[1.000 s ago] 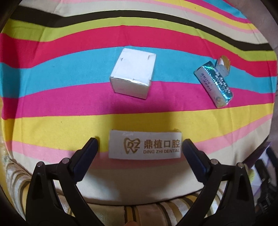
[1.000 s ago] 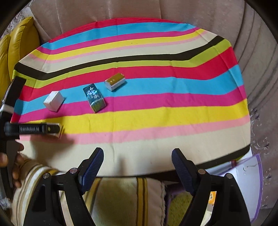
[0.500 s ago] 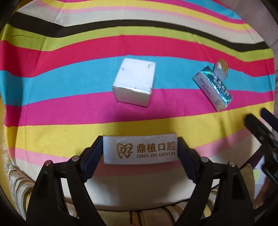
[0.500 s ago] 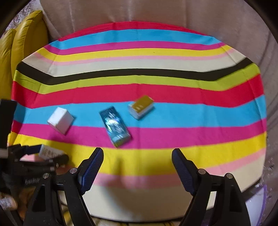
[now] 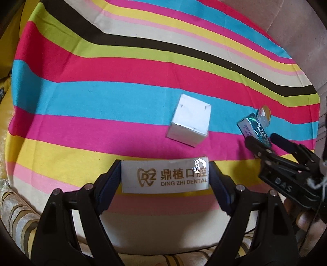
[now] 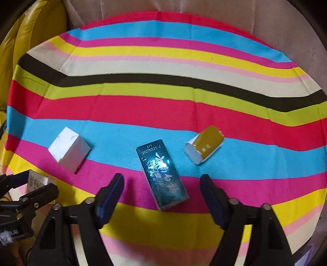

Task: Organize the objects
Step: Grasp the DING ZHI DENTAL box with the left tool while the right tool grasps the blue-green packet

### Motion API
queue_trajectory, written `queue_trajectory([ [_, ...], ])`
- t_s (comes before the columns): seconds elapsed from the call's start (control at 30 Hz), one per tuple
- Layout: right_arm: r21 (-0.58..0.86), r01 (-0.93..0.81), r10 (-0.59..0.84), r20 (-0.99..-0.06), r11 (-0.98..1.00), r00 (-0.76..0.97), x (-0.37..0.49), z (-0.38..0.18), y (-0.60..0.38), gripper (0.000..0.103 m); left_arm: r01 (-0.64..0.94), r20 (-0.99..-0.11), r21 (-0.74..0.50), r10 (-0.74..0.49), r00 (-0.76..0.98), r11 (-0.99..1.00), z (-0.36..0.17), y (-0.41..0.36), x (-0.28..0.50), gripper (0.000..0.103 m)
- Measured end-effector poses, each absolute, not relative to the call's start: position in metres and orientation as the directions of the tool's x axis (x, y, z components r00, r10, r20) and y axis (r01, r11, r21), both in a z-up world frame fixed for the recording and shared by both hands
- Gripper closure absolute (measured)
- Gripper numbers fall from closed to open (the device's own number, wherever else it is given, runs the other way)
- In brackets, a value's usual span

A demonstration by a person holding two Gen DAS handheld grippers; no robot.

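My left gripper (image 5: 164, 177) is shut on a white Ding Zhi Dental box (image 5: 164, 176), one finger pad against each end. A white cube box (image 5: 189, 120) lies beyond it on the striped cloth. My right gripper (image 6: 161, 184) is open, its fingers on either side of the near end of a dark teal box (image 6: 161, 173), not touching it. A gold box (image 6: 204, 144) lies to the teal box's right. The white cube (image 6: 69, 149) is to its left. In the left wrist view the right gripper (image 5: 263, 141) shows over the teal box (image 5: 253, 127).
The striped cloth (image 6: 163, 86) covers a round seat with a beige padded back (image 6: 184, 8). A yellow cushion (image 6: 30, 30) sits at the far left. The left gripper (image 6: 30, 190) shows at the lower left of the right wrist view.
My left gripper has closed on the dental box. My right gripper has moved forward and down until its open fingers straddle the teal box.
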State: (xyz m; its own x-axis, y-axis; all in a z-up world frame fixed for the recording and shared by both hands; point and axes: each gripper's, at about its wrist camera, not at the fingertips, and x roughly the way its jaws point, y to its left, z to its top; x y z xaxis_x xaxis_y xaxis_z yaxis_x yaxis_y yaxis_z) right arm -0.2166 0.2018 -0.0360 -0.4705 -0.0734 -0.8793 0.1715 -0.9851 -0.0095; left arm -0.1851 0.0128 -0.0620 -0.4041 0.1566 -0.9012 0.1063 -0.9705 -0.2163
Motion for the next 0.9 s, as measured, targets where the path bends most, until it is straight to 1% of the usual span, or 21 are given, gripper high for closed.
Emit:
queue_trajectory([
  [0.07, -0.010, 0.177, -0.073, -0.887, -0.984, -0.456, -0.220, -0.041, 0.200, 0.043, 0.107, -0.901, -0.223, 0.162, -0.403, -0.969, -0.064, 0.010, -0.184, 0.019],
  [0.1, -0.011, 0.177, -0.070, -0.891, -0.984, -0.449, -0.220, -0.042, 0.200, 0.045, 0.107, -0.900, -0.226, 0.166, -0.404, -0.968, -0.065, 0.011, -0.183, 0.019],
  [0.2, -0.008, 0.174, -0.070, -0.896, -0.985, -0.438, -0.221, -0.045, 0.201, 0.056, 0.107, -0.898, -0.231, 0.170, -0.405, -0.967, -0.064, 0.016, -0.188, 0.019],
  [0.27, -0.008, 0.174, -0.070, -0.896, -0.985, -0.439, -0.220, -0.045, 0.203, 0.065, 0.102, -0.898, -0.229, 0.170, -0.405, -0.968, -0.060, 0.003, -0.184, 0.019],
  [0.3, -0.015, 0.173, -0.064, -0.895, -0.985, -0.441, -0.219, -0.045, 0.203, 0.068, 0.100, -0.898, -0.227, 0.169, -0.406, -0.969, -0.060, 0.004, -0.183, 0.019],
  [0.53, -0.037, 0.162, -0.041, -0.891, -0.986, -0.451, -0.212, -0.039, 0.198, 0.069, 0.088, -0.894, -0.215, 0.160, -0.418, -0.973, -0.057, 0.005, -0.177, 0.019],
  [0.77, -0.051, 0.146, -0.027, -0.876, -0.988, -0.482, -0.186, -0.020, 0.204, 0.069, 0.061, -0.883, -0.194, 0.147, -0.447, -0.979, -0.047, 0.013, -0.171, 0.019],
  [0.9, -0.060, 0.129, -0.013, -0.865, -0.990, -0.502, -0.172, -0.012, 0.212, 0.069, 0.035, -0.877, -0.205, 0.168, -0.451, -0.978, -0.039, 0.022, -0.162, 0.019],
])
